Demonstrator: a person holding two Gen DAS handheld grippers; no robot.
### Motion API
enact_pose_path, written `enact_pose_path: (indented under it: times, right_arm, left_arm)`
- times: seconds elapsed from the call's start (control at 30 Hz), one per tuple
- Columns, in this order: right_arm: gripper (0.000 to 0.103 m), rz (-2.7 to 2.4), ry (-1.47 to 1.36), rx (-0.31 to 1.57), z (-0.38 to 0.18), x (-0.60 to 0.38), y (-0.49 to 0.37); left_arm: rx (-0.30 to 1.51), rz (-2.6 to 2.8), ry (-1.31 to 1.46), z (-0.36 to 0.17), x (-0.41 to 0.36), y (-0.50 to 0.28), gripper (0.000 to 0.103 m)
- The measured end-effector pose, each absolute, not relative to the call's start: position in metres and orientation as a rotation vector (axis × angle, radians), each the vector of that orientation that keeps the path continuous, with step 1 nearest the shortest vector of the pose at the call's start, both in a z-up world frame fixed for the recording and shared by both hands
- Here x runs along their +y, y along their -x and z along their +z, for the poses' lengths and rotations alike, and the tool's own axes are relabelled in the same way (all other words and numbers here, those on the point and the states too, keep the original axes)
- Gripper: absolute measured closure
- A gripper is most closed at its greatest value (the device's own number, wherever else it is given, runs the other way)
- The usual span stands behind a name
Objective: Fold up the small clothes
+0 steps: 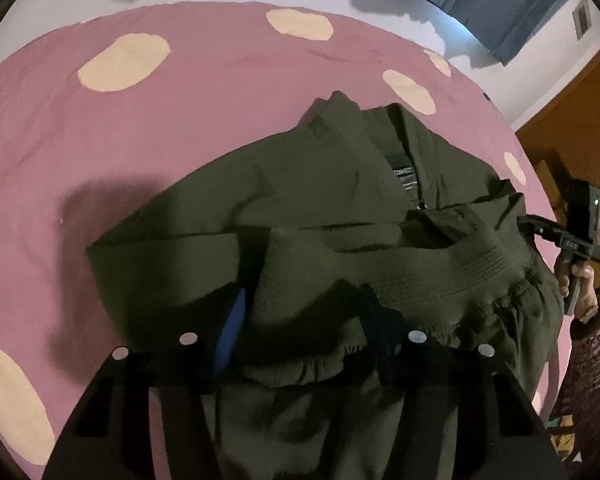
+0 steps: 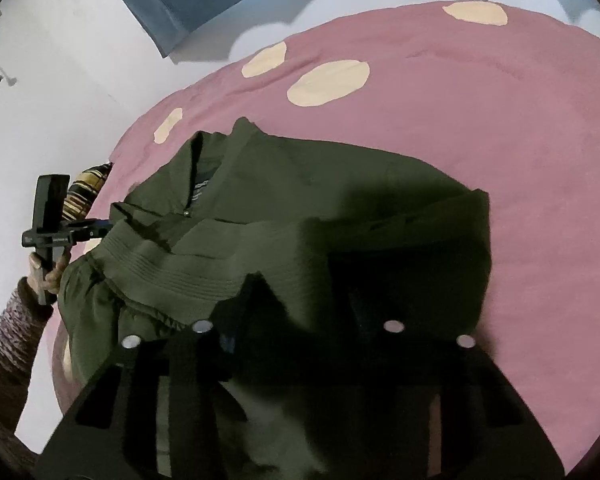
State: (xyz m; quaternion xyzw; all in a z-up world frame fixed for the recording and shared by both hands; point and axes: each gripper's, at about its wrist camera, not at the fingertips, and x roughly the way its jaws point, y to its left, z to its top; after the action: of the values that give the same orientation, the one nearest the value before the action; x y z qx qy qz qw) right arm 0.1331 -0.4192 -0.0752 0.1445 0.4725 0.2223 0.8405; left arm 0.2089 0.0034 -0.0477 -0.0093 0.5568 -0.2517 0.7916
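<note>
Left wrist: left gripper [image 1: 304, 320] pinches green garment [image 1: 320, 200] hem; right gripper [image 2: 300, 320] likewise clamps cloth, on pink sheet [image 1: 179, 120].

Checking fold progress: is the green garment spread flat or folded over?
Partly folded: the green garment has its gathered hem doubled over its upper part on the pink sheet.

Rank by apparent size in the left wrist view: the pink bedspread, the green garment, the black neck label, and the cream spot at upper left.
1. Pink bedspread
2. Green garment
3. Cream spot
4. Black neck label

Fisheye distortion and distance skew this; the spot is farther away.
</note>
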Motion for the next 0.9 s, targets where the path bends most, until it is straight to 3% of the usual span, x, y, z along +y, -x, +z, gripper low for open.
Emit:
enact_pose_path:
  times: [0.1,0.2,0.27,0.33,0.4,0.5,0.57,0.6,0.73,0.9]
  right_arm:
    - [0.081,0.461,-0.311,0.992,-0.073,-0.423,-0.132]
    - [0.083,0.472,-0.305,0.984,-0.072,-0.426,-0.130]
    - [0.078,0.475,-0.302,0.983,-0.072,-0.428,-0.132]
    - [0.055,0.469,-0.347,0.984,-0.072,-0.430,-0.133]
    - [0.045,0.467,-0.386,0.972,-0.072,-0.434,-0.137]
    - [0.044,0.478,-0.397,0.984,-0.074,-0.431,-0.144]
    - [0.062,0.463,-0.363,0.993,-0.077,-0.427,-0.147]
    - [0.088,0.466,-0.336,0.997,-0.076,-0.424,-0.146]
    - [0.094,0.466,-0.282,0.955,-0.063,-0.416,-0.136]
    - [0.095,0.452,-0.262,0.834,-0.026,-0.414,-0.124]
  left_arm:
    - [1.197,-0.542,-0.029,-0.047,-0.003,-0.212,0.054]
    - [1.212,-0.526,-0.077,-0.052,-0.009,-0.215,0.063]
    - [1.219,-0.529,-0.078,-0.053,-0.009,-0.217,0.063]
    - [1.215,-0.536,-0.083,-0.052,-0.008,-0.218,0.063]
    - [1.212,-0.539,-0.090,-0.052,-0.009,-0.219,0.063]
    - [1.215,-0.534,-0.092,-0.054,-0.011,-0.221,0.063]
    - [1.195,-0.519,-0.117,-0.053,-0.013,-0.219,0.074]
    - [1.181,-0.508,-0.136,-0.052,-0.015,-0.218,0.083]
    - [1.114,-0.462,-0.103,-0.037,-0.010,-0.207,0.092]
    - [1.025,-0.420,-0.016,-0.004,0.004,-0.198,0.093]
